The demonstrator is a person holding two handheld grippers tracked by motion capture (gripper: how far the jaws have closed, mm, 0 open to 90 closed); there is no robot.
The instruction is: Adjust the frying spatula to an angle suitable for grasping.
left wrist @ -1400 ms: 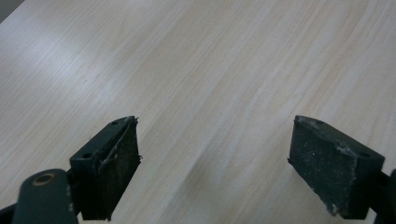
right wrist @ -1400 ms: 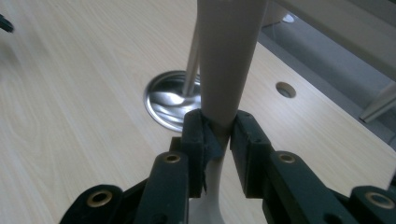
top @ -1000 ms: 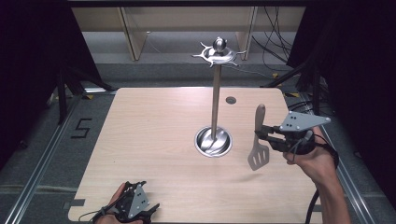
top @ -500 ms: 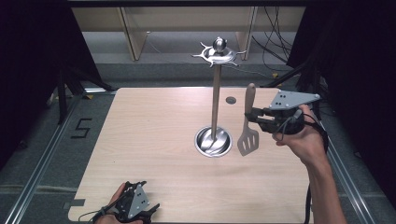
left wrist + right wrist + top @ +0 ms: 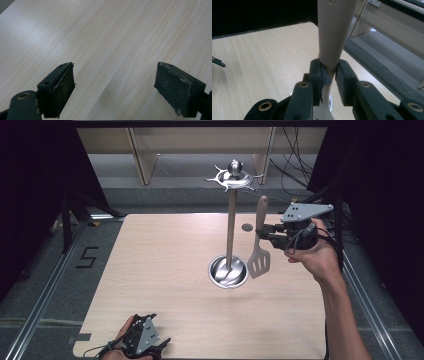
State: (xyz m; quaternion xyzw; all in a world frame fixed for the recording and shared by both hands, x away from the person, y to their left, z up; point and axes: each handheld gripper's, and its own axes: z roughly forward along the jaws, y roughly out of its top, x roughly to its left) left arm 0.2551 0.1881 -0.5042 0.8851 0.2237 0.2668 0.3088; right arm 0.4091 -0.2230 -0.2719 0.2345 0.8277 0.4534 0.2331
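The right gripper (image 5: pixel 265 234) holds a spatula (image 5: pixel 259 246) up in the air, above the right side of the wooden table (image 5: pixel 150 270). Its two black jaws squeeze the spatula's neck, just under the thick, pale handle. In the right gripper view, the jaws press on both sides of the spatula (image 5: pixel 334 37), and the handle rises straight up between them. The spatula stands upright — handle on top, flat blade with slots at the bottom. The blade hangs just beside the round silver base (image 5: pixel 228 271) of a tall metal stand (image 5: pixel 231 227).

The stand is the big thing in the way. Its thin pole goes up from the base in the middle of the table, and at the top sits a ring of little hooks (image 5: pixel 233 177) with a shiny ball above. The top of the spatula handle is lower than the hooks and a bit to the right of them. The pole is close to the spatula on its left side.

A small dark spot (image 5: pixel 246 227) sits on the table behind the spatula.

The left gripper (image 5: pixel 150 349) rests at the near edge of the table, well apart from the stand. Its jaws are spread wide — nothing but bare wood lies between them in the left gripper view.
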